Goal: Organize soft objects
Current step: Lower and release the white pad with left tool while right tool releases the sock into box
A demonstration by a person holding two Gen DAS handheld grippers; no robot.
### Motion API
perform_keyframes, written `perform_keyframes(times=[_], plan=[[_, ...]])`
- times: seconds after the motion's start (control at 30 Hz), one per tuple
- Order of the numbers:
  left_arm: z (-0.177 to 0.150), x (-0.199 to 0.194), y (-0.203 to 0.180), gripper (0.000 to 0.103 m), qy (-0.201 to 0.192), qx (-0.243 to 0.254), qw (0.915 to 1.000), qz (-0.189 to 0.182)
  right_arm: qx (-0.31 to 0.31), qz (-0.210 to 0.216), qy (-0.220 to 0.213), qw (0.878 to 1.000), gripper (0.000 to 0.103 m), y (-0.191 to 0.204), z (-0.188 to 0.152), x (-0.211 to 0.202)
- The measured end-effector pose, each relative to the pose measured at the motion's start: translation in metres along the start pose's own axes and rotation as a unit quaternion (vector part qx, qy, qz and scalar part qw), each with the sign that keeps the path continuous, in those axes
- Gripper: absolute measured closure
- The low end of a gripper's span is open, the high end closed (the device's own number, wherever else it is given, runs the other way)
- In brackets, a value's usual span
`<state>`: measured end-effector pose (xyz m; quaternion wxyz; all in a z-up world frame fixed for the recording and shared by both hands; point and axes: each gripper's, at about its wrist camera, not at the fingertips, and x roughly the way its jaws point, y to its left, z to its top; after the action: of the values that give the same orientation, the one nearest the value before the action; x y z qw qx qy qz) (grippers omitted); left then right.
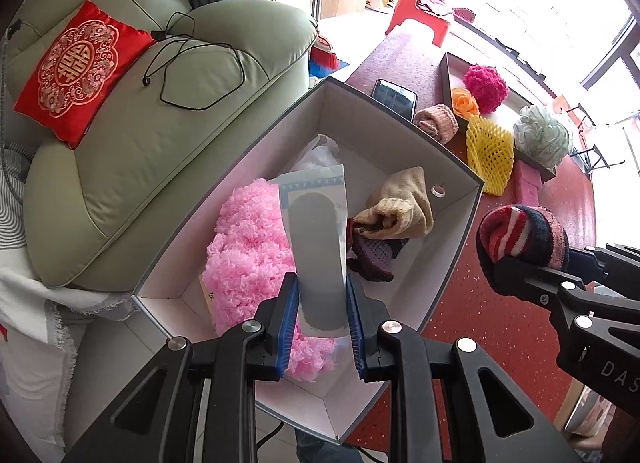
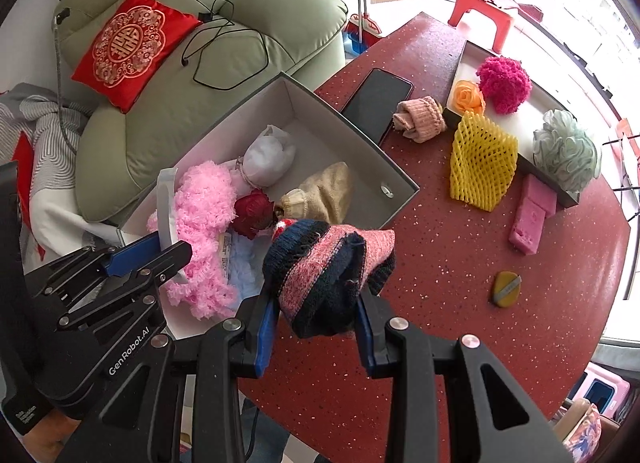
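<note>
The right claw [image 2: 316, 327] pinches a rolled striped knit sock [image 2: 328, 275] just beside the open grey cardboard box's [image 2: 400, 179] near rim on the red desk [image 2: 440, 263], while the left claw [image 1: 322, 319], over the box, pinches a flat plastic-wrapped packet [image 1: 318, 247].

I'm looking at a red speckled table [image 2: 420, 263]. On it: an open grey box [image 2: 352, 119] at the left edge, a black phone [image 2: 376, 103] beside it, a rolled pink sock [image 2: 420, 119], yellow foam netting [image 2: 482, 167], a pink sponge [image 2: 530, 215], a yellow puff [image 2: 507, 289], and a tray [image 2: 536, 171] at the far side.
</note>
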<state>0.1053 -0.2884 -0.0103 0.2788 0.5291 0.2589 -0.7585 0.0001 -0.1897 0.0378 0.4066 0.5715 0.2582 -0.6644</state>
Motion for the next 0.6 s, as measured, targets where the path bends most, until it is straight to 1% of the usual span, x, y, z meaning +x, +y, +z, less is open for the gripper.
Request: perform_keyframes(times=[0.27,0.6], plan=[[0.009,0.013,-0.003,0.078,0.010,0.002,0.9999,0.007,-0.004,-0.006,0.006,1.000,0.067,0.002,0.010,0.008],[0.017,0.020,-0.003,0.078,0.014,0.001,0.9997,0.018,-0.004,-0.007,0.015,1.000,0.067,0.003,0.017,0.016]])
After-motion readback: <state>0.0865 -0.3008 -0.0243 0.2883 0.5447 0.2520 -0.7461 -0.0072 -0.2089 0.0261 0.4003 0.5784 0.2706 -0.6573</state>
